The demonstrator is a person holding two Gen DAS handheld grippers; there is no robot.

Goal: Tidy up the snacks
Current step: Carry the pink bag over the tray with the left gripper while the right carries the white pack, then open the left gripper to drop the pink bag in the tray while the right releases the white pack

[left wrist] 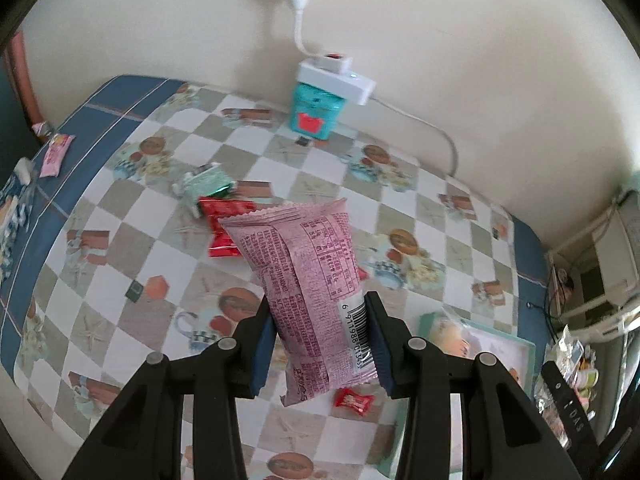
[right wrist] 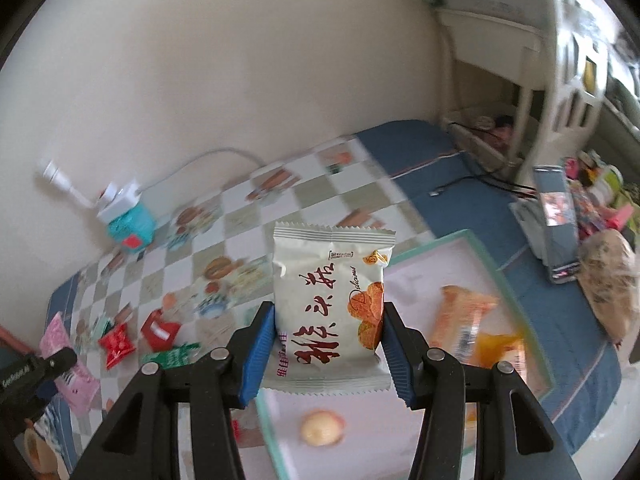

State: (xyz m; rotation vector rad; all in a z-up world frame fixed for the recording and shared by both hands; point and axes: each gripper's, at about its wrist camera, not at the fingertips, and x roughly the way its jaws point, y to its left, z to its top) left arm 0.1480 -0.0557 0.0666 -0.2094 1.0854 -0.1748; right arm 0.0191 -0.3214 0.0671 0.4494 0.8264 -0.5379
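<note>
My left gripper (left wrist: 320, 336) is shut on a pink snack packet (left wrist: 308, 280) and holds it above the checkered tablecloth (left wrist: 120, 320). My right gripper (right wrist: 328, 340) is shut on a white snack packet with red writing (right wrist: 324, 312), above the near-left edge of a pale tray with a teal rim (right wrist: 492, 264). In the tray lie an orange packet (right wrist: 460, 316), a yellow-orange one (right wrist: 500, 352) and a round pale sweet (right wrist: 322, 432). Red packets (left wrist: 224, 224) and a green one (left wrist: 204, 184) lie on the cloth beyond the pink packet.
A teal box (left wrist: 316, 112) with a white power strip (left wrist: 340, 80) stands by the wall. A small red candy (left wrist: 354, 400) lies under the left gripper. Pink packets (left wrist: 56, 156) lie at the table's left edge. The tray also shows in the left wrist view (left wrist: 528, 356). Cluttered shelves (right wrist: 568, 200) stand at the right.
</note>
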